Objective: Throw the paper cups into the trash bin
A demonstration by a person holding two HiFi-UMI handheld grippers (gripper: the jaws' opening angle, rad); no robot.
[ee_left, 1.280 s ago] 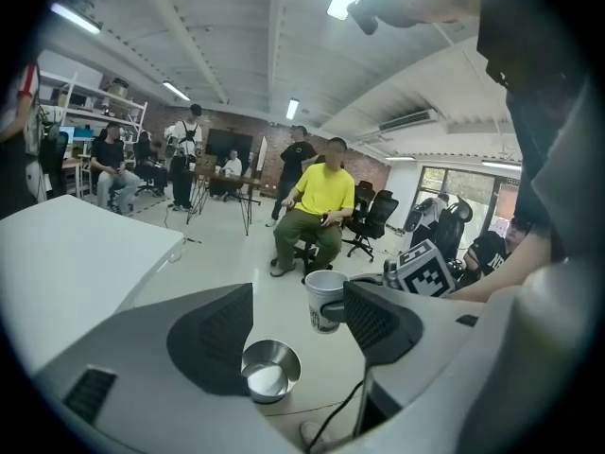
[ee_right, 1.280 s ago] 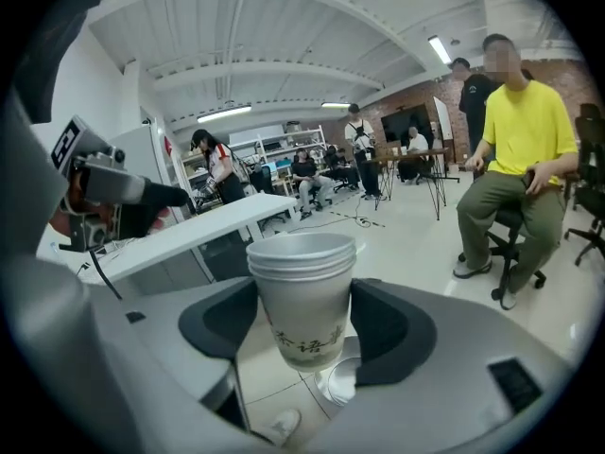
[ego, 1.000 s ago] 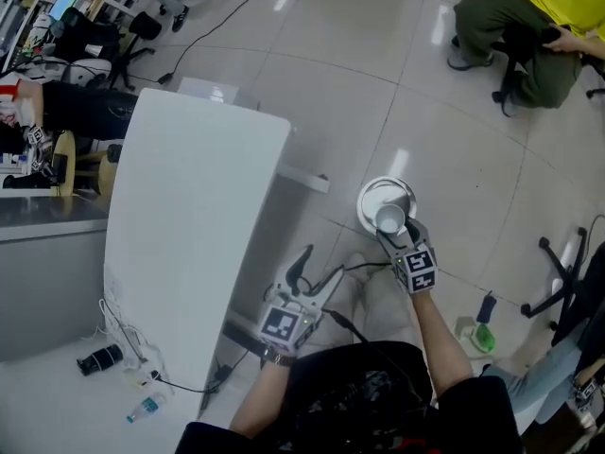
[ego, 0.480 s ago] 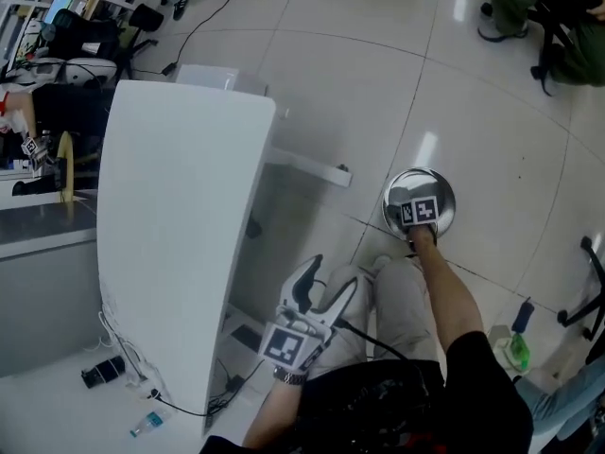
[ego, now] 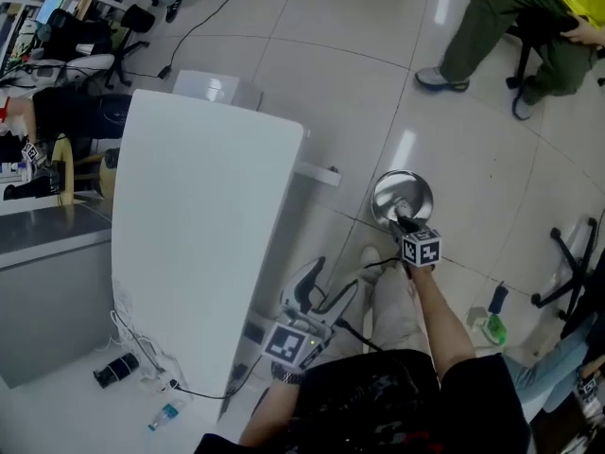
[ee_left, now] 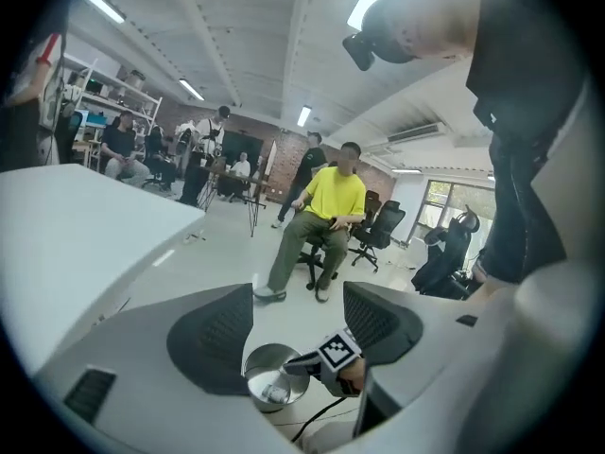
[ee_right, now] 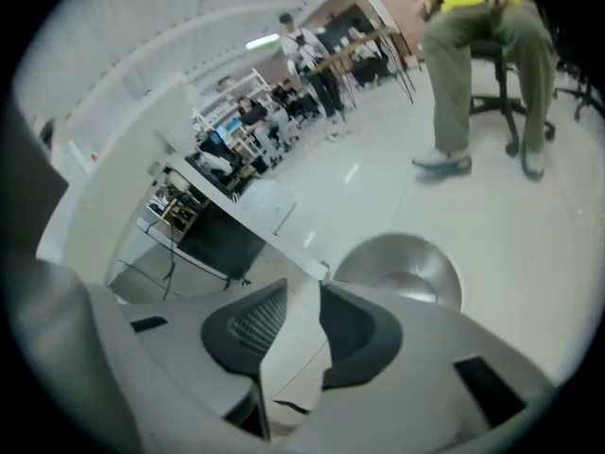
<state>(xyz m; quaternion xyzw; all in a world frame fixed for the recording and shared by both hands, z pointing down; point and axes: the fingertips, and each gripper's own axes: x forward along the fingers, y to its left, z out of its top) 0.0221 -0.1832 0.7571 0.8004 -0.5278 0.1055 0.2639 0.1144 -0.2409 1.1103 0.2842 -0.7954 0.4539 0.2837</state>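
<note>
Right tool [ego: 406, 225] held just above trash bin [ego: 386, 192], jaws just narrowed, nothing gripped. 1 paper cup [ee_left: 271, 392] seen inside bin. Left tool [ego: 326, 287] half-wide, empty.

Right gripper [ego: 405, 225]: arm stretched forward, tipped down at the near rim of the trash bin [ego: 386, 189]; jaws just closing to a narrow gap, nothing between them. Left gripper [ego: 319, 289]: held back, left of the bin; jaws apart, empty.
</note>
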